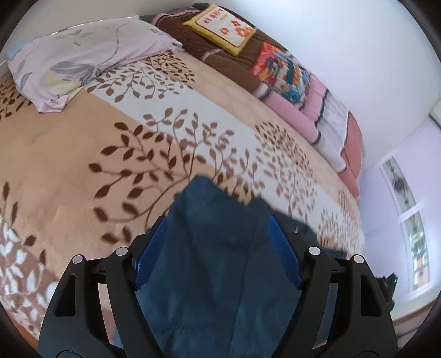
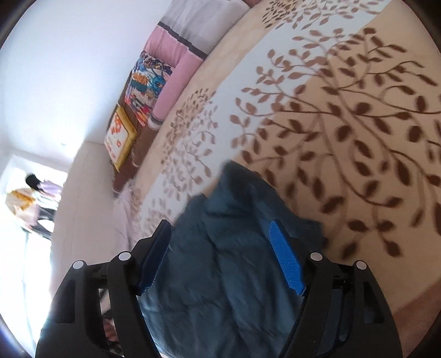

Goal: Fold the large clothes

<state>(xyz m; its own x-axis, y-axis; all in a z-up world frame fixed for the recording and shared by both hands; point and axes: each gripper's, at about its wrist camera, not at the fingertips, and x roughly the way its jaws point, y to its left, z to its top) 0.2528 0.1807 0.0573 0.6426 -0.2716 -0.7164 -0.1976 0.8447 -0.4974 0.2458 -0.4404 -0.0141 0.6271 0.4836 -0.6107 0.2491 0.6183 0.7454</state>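
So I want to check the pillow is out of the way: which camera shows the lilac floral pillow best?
The left wrist view: the lilac pillow lies whole at the bed's upper left, apart from the blue garment. The right wrist view shows none of it.

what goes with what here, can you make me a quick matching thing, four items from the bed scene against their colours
Items:
1. garment
2. pillow
3. square cushion
4. gripper pads

Colours:
a. bright blue
b. pale lilac with flowers
c. dark teal blue
d. yellow edge, cream middle

Pairs: 1-c, 2-b, 3-d, 4-a
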